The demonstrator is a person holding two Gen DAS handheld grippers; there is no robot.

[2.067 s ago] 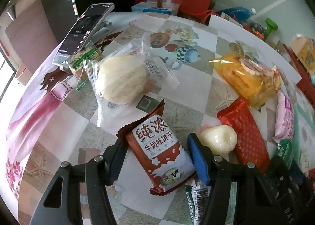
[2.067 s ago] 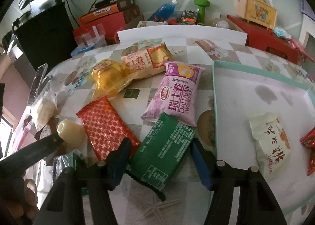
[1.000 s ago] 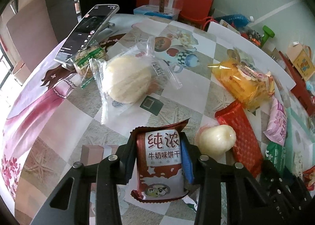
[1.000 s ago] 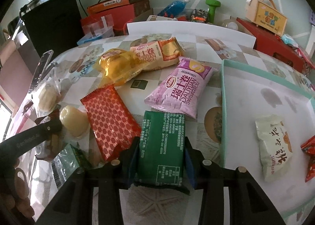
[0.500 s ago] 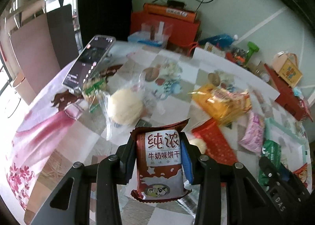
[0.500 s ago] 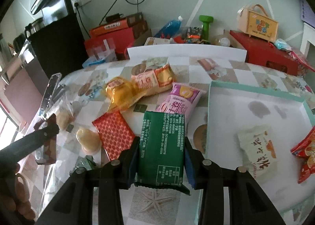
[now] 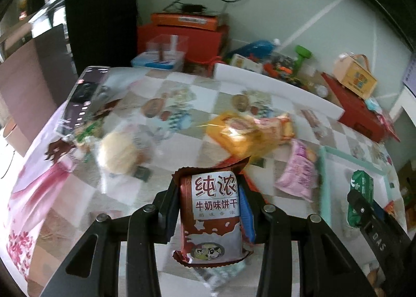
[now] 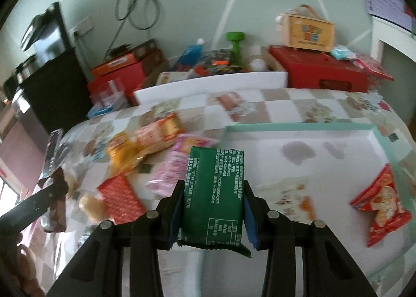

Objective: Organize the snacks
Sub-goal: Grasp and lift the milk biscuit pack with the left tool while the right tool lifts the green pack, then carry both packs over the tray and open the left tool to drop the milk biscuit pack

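Here | left gripper [image 7: 211, 208] jaws grasp biscuit packet [image 7: 213, 219] | right gripper [image 8: 212, 215] jaws grasp green packet [image 8: 214, 193] | tray's red bag [image 8: 380, 199] right-view only

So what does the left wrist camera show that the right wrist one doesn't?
Only the left wrist view shows the front of the brown milk biscuit pack clamped in the left tongs, and a round pale bun in a clear wrapper.

Only the right wrist view shows the red snack bag and a blurred pale packet lying in the tray.

Both show the green packet held in the right tongs, the pink pack, the yellow bag and the checked tablecloth.
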